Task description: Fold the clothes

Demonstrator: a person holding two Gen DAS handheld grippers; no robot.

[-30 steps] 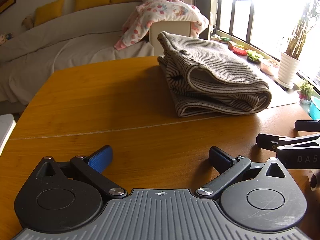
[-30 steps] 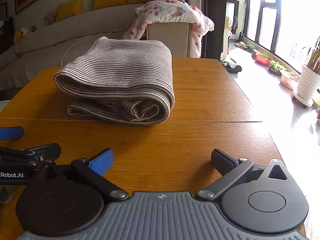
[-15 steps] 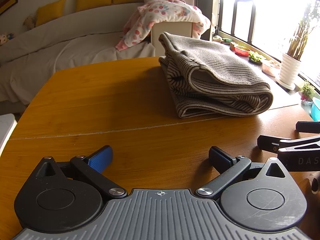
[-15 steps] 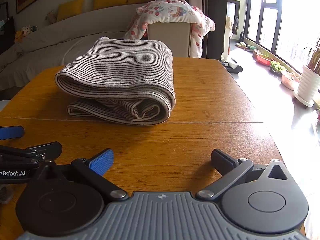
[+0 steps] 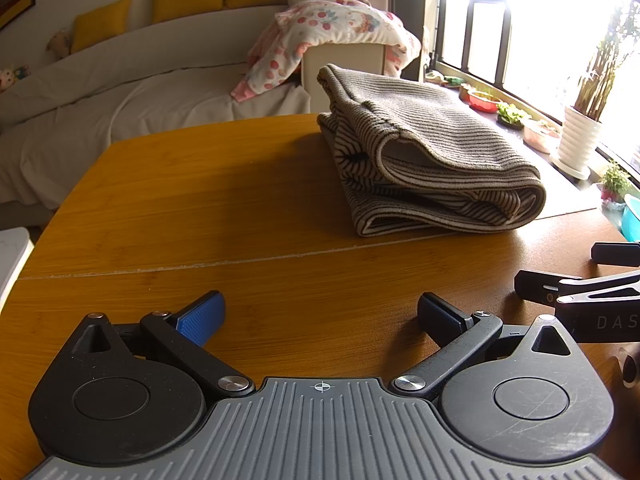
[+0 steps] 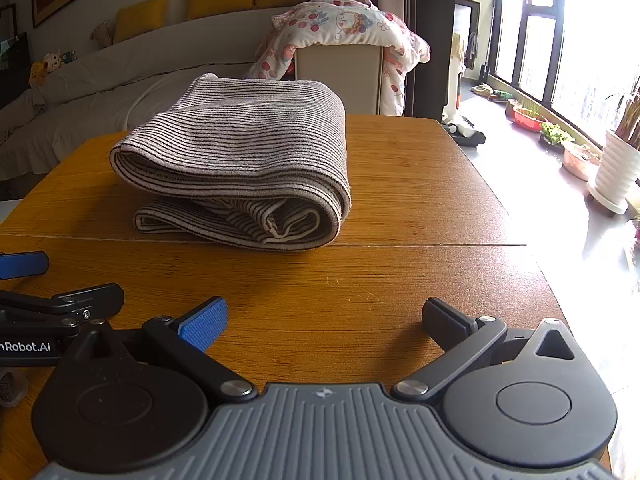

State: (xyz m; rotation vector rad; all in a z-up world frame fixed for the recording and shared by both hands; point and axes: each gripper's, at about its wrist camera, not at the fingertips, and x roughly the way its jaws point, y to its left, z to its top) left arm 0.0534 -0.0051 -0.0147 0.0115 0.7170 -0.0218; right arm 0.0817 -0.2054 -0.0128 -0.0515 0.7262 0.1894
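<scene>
Striped garment folded on worktop, both grippers released

Garment (image 5: pixel 432 160), grey with dark stripes, lies folded in a thick bundle on the far half of the wooden worktop (image 5: pixel 200 208), just beyond its centre seam. Left gripper (image 5: pixel 320 314) and right gripper (image 6: pixel 324 318) sit low at the near edge, side by side, fingers spread wide and empty, apart from the cloth.

Each gripper (image 5: pixel 320 312) has a ribbed grey body, two black round hubs and silver screws on black linkage arms. One finger pad (image 6: pixel 204 322) is textured blue, the other black; white lettering marks the sides
</scene>
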